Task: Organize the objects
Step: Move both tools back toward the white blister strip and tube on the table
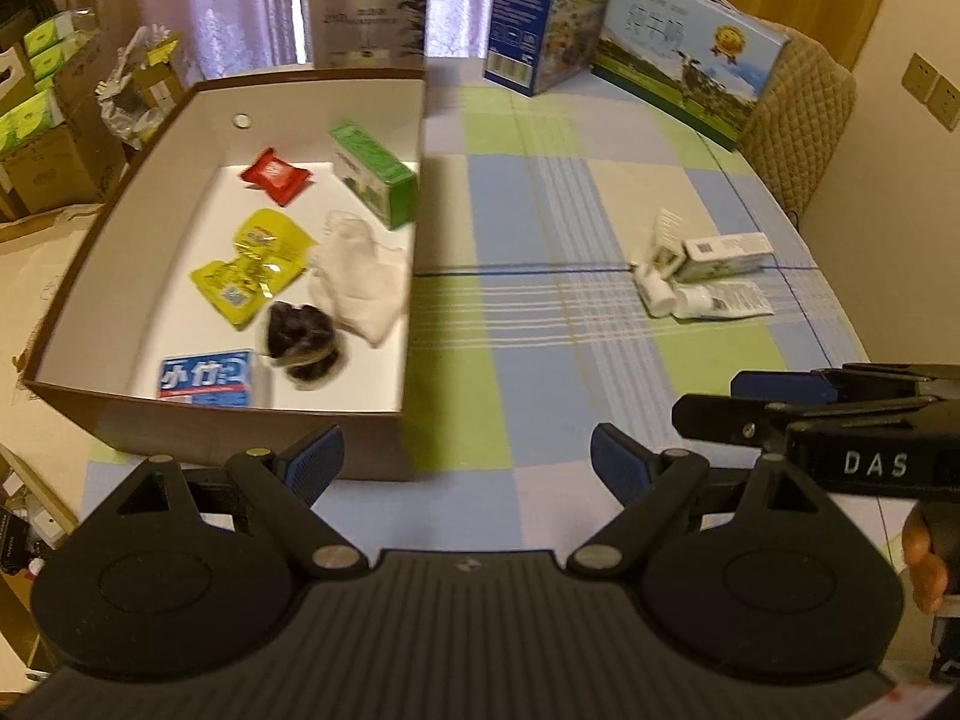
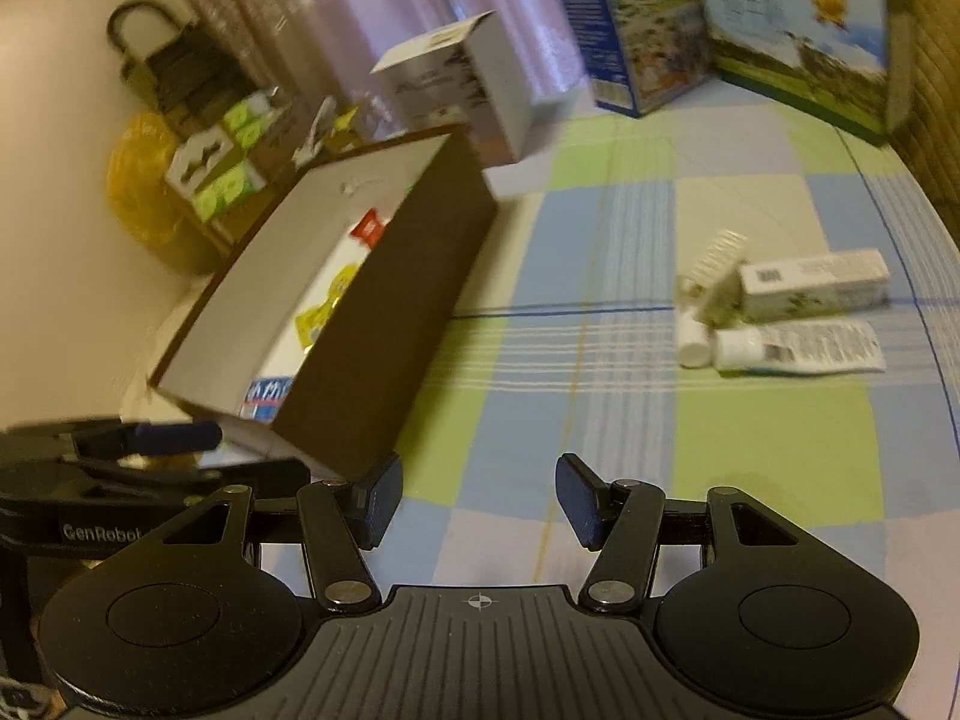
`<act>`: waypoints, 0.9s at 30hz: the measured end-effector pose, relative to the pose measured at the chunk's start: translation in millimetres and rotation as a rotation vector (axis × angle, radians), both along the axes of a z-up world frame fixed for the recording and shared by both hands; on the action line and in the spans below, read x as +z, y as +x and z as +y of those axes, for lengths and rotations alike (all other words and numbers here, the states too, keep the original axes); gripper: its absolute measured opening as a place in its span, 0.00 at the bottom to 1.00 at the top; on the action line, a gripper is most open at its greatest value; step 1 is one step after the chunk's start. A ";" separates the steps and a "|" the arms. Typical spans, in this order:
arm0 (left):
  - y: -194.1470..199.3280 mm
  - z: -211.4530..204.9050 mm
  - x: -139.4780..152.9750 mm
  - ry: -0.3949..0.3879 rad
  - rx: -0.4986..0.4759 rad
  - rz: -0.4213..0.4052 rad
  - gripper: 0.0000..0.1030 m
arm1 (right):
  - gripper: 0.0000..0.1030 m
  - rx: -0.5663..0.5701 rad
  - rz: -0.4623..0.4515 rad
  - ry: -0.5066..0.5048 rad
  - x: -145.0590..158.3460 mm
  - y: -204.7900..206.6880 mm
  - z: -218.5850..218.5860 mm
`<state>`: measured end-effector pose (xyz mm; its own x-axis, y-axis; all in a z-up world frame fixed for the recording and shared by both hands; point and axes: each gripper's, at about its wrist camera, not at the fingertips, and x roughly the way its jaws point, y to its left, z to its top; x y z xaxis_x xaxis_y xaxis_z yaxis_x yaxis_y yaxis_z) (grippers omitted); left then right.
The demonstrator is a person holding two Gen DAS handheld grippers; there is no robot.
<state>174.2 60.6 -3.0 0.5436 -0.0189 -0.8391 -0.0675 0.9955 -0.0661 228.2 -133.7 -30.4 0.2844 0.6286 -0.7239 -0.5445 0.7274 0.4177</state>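
Big checked tablecloth (image 1: pixel 540 324) in blue, green and cream, and on its left side sits the brown open box (image 1: pixel 384 432), white inside. Along the far edge stand three tall cartons, a white one (image 1: pixel 369 21) right behind the box. Inside the box there's plenty: a green carton (image 1: pixel 375 174) against the right wall, a white cloth (image 1: pixel 360 276) below it, yellow sachets (image 1: pixel 255 264) to the left, a red packet (image 1: pixel 277 175) further back, a dark bundle (image 1: pixel 303 339) and a blue-and-white pack (image 1: pixel 204 381) at the near wall. Out on the cloth, well apart from the box, a small cluster: a slim white carton (image 2: pixel 813 282), a white tube (image 2: pixel 798 348) just in front, a white comb-like piece (image 2: pixel 717 255) at their left. Left gripper (image 1: pixel 468 465) hangs wide apart, nothing between its fingers. Right gripper (image 2: pixel 477 501) half-spread, empty too.
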 end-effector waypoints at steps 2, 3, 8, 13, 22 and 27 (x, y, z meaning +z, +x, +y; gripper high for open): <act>2.5 -9.8 -1.9 -0.001 -0.011 0.004 0.85 | 0.52 -0.023 0.018 0.039 -0.3 5.2 -16.4; 4.0 -15.0 -2.9 0.000 -0.018 0.006 0.85 | 0.52 -0.039 0.022 0.049 -0.8 8.0 -24.8; 13.3 -37.5 -8.8 0.001 -0.046 0.021 0.85 | 0.55 -0.110 0.020 0.058 -1.8 18.7 -60.8; 24.3 -58.1 -14.2 0.002 -0.074 0.030 0.85 | 0.57 -0.170 0.026 0.009 -5.8 28.2 -86.6; 50.7 -86.7 -28.8 0.001 -0.124 0.055 0.85 | 0.57 -0.239 0.000 -0.105 -19.6 48.0 -121.6; 66.6 -97.2 -34.5 0.008 -0.145 0.058 0.85 | 0.57 -0.250 0.006 -0.106 -24.9 59.7 -132.0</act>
